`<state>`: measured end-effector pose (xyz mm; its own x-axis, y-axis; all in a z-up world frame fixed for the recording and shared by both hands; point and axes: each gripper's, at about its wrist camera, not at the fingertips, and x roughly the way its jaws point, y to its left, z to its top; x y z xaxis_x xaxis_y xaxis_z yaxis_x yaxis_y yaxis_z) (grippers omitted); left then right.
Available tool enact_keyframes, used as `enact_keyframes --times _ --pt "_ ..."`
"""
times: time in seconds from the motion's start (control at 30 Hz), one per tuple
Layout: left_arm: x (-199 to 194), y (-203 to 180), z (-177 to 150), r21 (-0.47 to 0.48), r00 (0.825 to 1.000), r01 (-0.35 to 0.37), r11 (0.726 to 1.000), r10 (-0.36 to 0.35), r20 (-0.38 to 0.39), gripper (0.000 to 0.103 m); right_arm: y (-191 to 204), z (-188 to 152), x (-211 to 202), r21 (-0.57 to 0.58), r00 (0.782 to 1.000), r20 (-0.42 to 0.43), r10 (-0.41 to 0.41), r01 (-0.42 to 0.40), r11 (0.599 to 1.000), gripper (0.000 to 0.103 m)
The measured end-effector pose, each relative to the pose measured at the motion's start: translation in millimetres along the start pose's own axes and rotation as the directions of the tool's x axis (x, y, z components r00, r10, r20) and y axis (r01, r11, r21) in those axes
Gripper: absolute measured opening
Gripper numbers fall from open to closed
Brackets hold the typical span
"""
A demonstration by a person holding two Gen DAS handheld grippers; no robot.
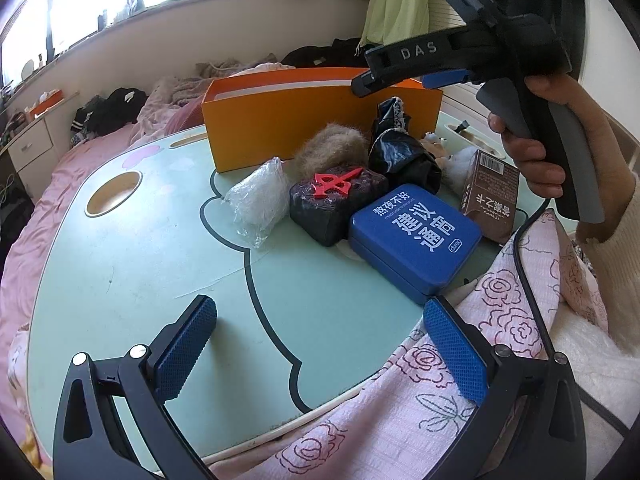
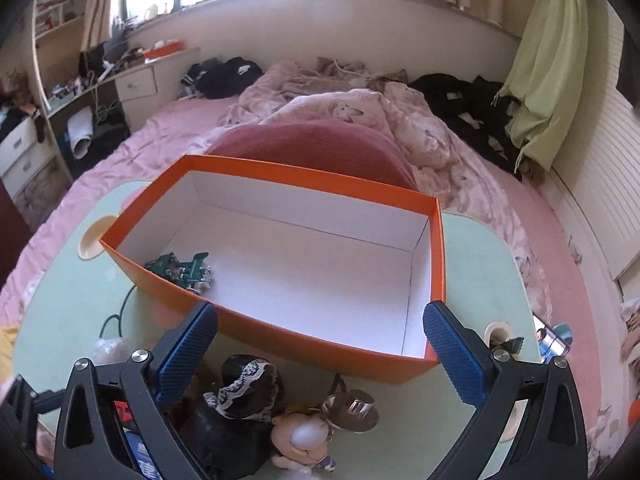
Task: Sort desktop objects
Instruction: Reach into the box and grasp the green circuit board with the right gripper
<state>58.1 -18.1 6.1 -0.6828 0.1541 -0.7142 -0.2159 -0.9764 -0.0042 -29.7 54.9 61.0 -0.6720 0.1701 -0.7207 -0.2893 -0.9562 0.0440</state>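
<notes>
An orange box (image 1: 304,128) stands at the back of the pale green table (image 1: 140,264); in the right wrist view its white inside (image 2: 320,272) holds one green packet (image 2: 182,270). In front of it lie a clear plastic bag (image 1: 260,200), a dark block with a red clip (image 1: 334,200), a furry brown item (image 1: 332,148), a black bag (image 1: 400,156), a blue tin (image 1: 414,236) and a brown carton (image 1: 492,196). My left gripper (image 1: 320,344) is open and empty above the table's front. My right gripper (image 2: 320,348) is open and empty, hovering over the box's near wall.
A small doll (image 2: 304,436) and a black lace-trimmed bag (image 2: 240,400) lie under the right gripper. The table has a cup hole (image 1: 114,194) at the left. A pink bed (image 2: 180,128) with clothes surrounds the table. A rose-print cloth (image 1: 440,392) covers the front right edge.
</notes>
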Motion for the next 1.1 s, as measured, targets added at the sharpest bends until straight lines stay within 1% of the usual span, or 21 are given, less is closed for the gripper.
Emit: enact_keyframes --times 0.13,0.37,0.43,0.5,0.53,0.57,0.6,0.63,0.7,0.77,0.8,0.83,0.87,0.9,1.0,1.03,1.1 --pt "0.1 0.1 -0.1 0.000 1.000 0.000 1.000 0.000 0.000 0.103 0.2 0.2 7.0 -0.020 0.998 -0.008 -0.055 0.055 0.998 0.103" --pt "0.3 0.4 0.1 0.001 1.000 0.001 1.000 -0.001 0.000 0.103 -9.4 5.1 7.3 -0.025 0.998 -0.014 -0.059 0.058 0.998 0.103" --pt "0.2 0.3 0.0 0.001 1.000 0.001 1.000 -0.001 0.001 0.103 -13.7 10.1 -3.8 0.008 1.000 -0.004 -0.004 0.004 1.000 0.103" --pt "0.2 -0.1 -0.1 0.001 1.000 0.001 1.000 -0.001 0.001 0.103 -16.2 20.7 -19.7 0.058 0.995 0.025 0.098 -0.100 0.993 0.103" --pt "-0.1 -0.2 -0.4 0.001 1.000 0.000 1.000 0.000 0.001 0.103 -16.6 29.1 -26.5 0.091 0.986 0.034 0.165 -0.167 0.982 0.103" --pt "-0.5 -0.2 -0.7 0.002 1.000 0.000 1.000 0.000 0.001 0.103 -14.9 38.4 -28.9 0.122 0.975 0.025 0.222 -0.223 0.967 0.103" --pt "-0.5 0.0 -0.6 0.001 1.000 0.001 1.000 -0.001 0.001 0.103 -11.1 48.6 -25.9 0.156 0.963 -0.008 0.269 -0.264 0.952 0.103" --pt "-0.5 -0.1 -0.6 0.001 1.000 0.001 1.000 -0.001 0.001 0.103 -7.3 55.9 -20.2 0.182 0.953 -0.047 0.298 -0.285 0.941 0.103" --pt "-0.7 -0.3 -0.7 0.001 1.000 0.002 1.000 -0.002 0.002 0.103 3.1 69.3 2.2 0.230 0.925 -0.148 0.351 -0.313 0.921 0.100" --pt "-1.2 -1.0 -1.0 0.002 1.000 0.002 1.000 -0.002 0.003 0.103 12.1 75.2 36.1 0.286 0.886 -0.257 0.387 -0.313 0.906 0.089" --pt "-1.4 -1.3 -0.7 0.002 1.000 0.003 1.000 -0.003 0.004 0.103 14.0 74.6 49.2 0.318 0.865 -0.296 0.404 -0.309 0.896 0.086" --pt "-1.3 -1.9 -0.3 0.002 1.000 0.003 1.000 -0.003 0.005 0.103 16.9 72.1 65.4 0.360 0.840 -0.338 0.424 -0.301 0.883 0.081" --pt "-1.4 -2.0 -0.1 0.003 1.000 0.004 1.000 -0.004 0.005 0.103 18.0 70.6 75.7 0.384 0.826 -0.362 0.433 -0.291 0.876 0.079" --pt "-1.7 -2.4 0.0 0.003 1.000 0.004 1.000 -0.004 0.006 0.103 19.5 70.0 84.0 0.397 0.818 -0.379 0.433 -0.279 0.875 0.078" --pt "-1.7 -3.3 0.1 0.003 1.000 0.004 1.000 -0.004 0.007 0.103 28.7 71.2 93.5 0.384 0.824 -0.395 0.406 -0.254 0.888 0.078" --pt "-1.5 -3.3 0.0 0.003 1.000 0.004 1.000 -0.004 0.006 0.103 33.5 71.1 97.4 0.381 0.819 -0.405 0.406 -0.253 0.889 0.078" --pt "-1.3 -3.8 0.1 0.002 1.000 0.004 1.000 -0.004 0.006 0.103 42.5 68.5 108.0 0.379 0.802 -0.436 0.408 -0.247 0.892 0.080"
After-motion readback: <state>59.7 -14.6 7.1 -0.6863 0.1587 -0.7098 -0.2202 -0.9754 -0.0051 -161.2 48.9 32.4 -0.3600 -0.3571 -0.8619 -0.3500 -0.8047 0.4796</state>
